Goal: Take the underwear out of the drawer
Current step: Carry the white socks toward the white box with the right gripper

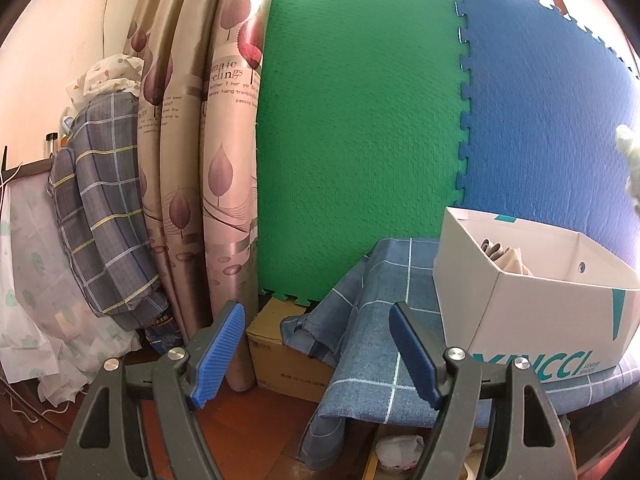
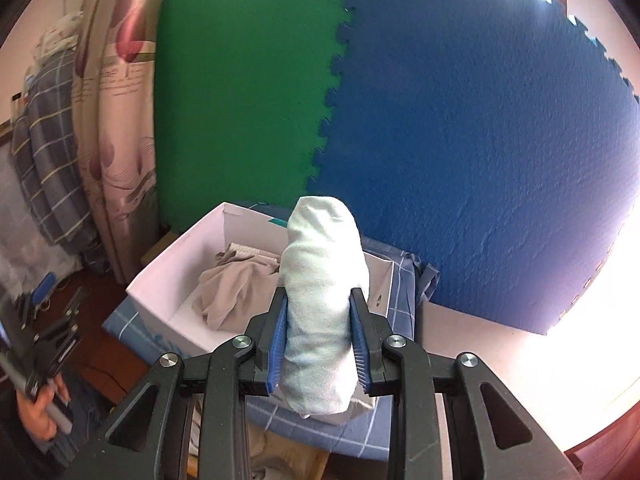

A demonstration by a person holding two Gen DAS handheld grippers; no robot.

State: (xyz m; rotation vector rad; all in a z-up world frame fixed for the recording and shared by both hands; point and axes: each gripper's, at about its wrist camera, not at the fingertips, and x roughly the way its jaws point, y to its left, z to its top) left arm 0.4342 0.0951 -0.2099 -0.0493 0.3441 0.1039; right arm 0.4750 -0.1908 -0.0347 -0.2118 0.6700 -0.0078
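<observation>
The right gripper (image 2: pixel 320 344) pinches a rolled pale mint-white piece of underwear (image 2: pixel 322 300), its blue pads pressed into both sides of the roll near its lower half. The roll stands nearly upright between the fingers, its rounded top against the blue foam mat (image 2: pixel 480 140) behind, its loose bottom edges hanging just below the pads. It is held above and just in front of the white shoebox (image 2: pixel 168 276) that serves as the drawer, which sits on a blue checked cloth (image 2: pixel 380 432) over a low table.

Inside the box, toward its left side, a crumpled beige garment (image 2: pixel 236 288) lies loose, with a striped white piece (image 2: pixel 250 250) at the far end.

The left gripper (image 1: pixel 316 352) hangs spread wide with nothing between its pads, to the left of the shoebox and apart from it, facing the green foam mat (image 1: pixel 360 140) and a patterned curtain (image 1: pixel 192 160).

The roll looks light and soft: the pads dent it and the cloth bulges above them. It is not fragile, and the woven surface should give the ribbed pads good friction. The main risk seems to be unrolling, since the free edges at the bottom could slip out if the hold is loosened. A grip across the middle of the roll, squeezing all layers together as here, looks best; taking a single edge would likely let it fall open.
</observation>
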